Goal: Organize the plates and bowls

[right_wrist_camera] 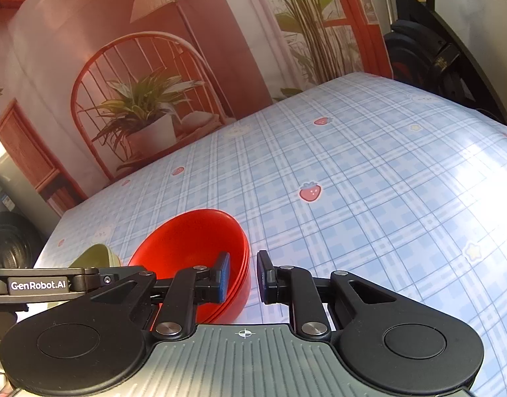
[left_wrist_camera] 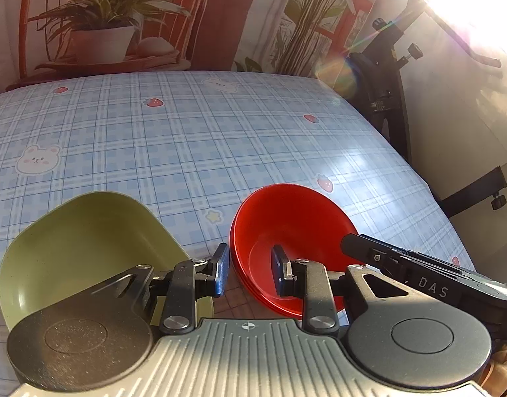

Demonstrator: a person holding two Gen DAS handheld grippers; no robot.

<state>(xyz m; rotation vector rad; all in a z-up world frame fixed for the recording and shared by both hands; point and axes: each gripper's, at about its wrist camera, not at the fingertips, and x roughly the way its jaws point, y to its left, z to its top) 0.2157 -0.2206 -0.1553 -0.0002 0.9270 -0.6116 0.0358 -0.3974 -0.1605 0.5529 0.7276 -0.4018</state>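
A stack of red bowls (left_wrist_camera: pixel 288 231) stands at the near edge of the table; it also shows in the right wrist view (right_wrist_camera: pixel 194 248). An olive-green squarish plate (left_wrist_camera: pixel 78 241) lies to its left, and a sliver of it shows in the right wrist view (right_wrist_camera: pixel 98 254). My left gripper (left_wrist_camera: pixel 250 269) is open and straddles the left rim of the red bowls, one finger inside, one outside. My right gripper (right_wrist_camera: pixel 243 274) is open and straddles the right rim the same way. The right gripper's body (left_wrist_camera: pixel 419 274) shows in the left wrist view.
The table wears a blue plaid cloth (left_wrist_camera: pixel 187 139) with strawberry and bear prints. A printed backdrop with a chair and plants (right_wrist_camera: pixel 147 99) stands behind it. Black exercise equipment (right_wrist_camera: pixel 429 43) stands off the right edge. Strong sun glare (left_wrist_camera: pixel 478 0) comes from the upper right.
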